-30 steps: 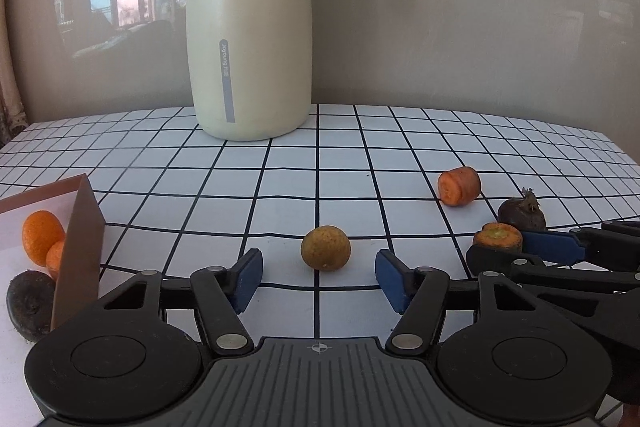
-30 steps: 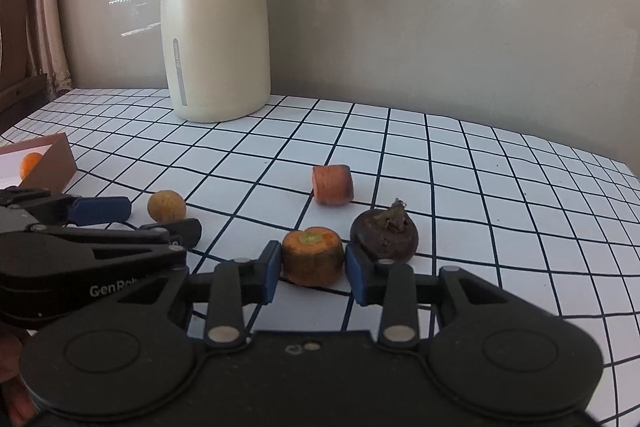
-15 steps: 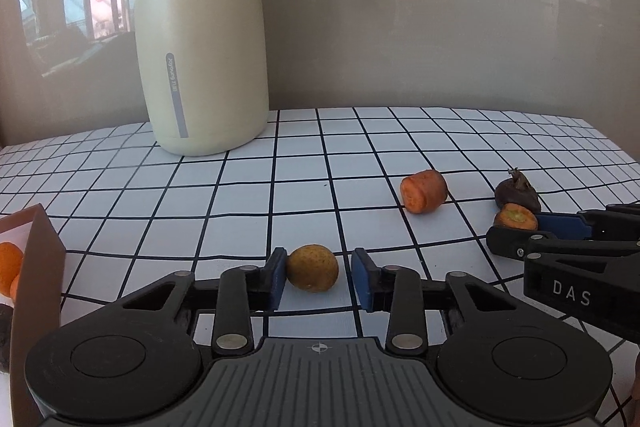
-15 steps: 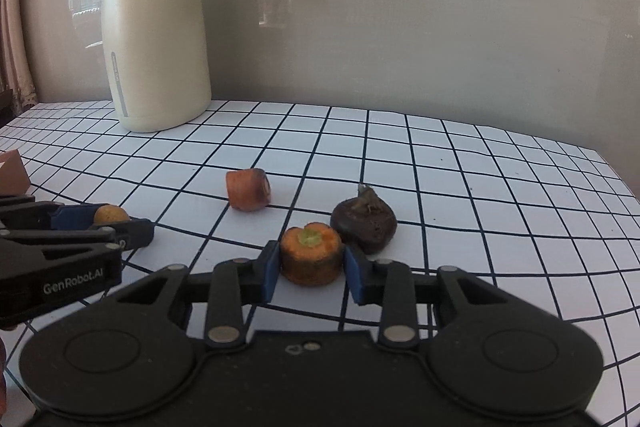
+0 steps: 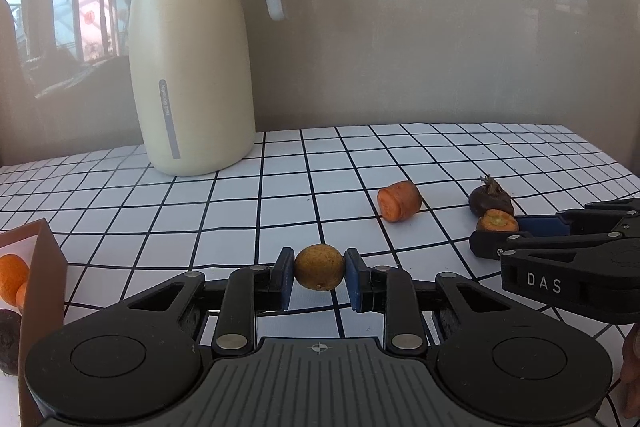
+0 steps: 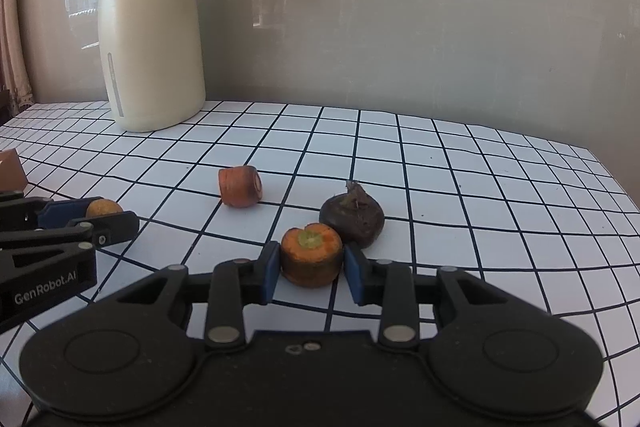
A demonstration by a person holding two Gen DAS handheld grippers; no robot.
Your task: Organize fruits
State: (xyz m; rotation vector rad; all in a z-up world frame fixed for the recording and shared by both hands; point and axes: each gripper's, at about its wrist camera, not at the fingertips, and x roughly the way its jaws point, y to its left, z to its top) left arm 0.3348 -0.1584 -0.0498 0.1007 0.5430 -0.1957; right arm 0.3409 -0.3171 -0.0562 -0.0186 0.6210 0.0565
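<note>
Bare checked table (image 5: 280,187) beyond both laden grippers

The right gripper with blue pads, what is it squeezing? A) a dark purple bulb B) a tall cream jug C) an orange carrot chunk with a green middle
C: the right gripper has its blue pads pressed on the orange carrot chunk with a green middle.
</note>
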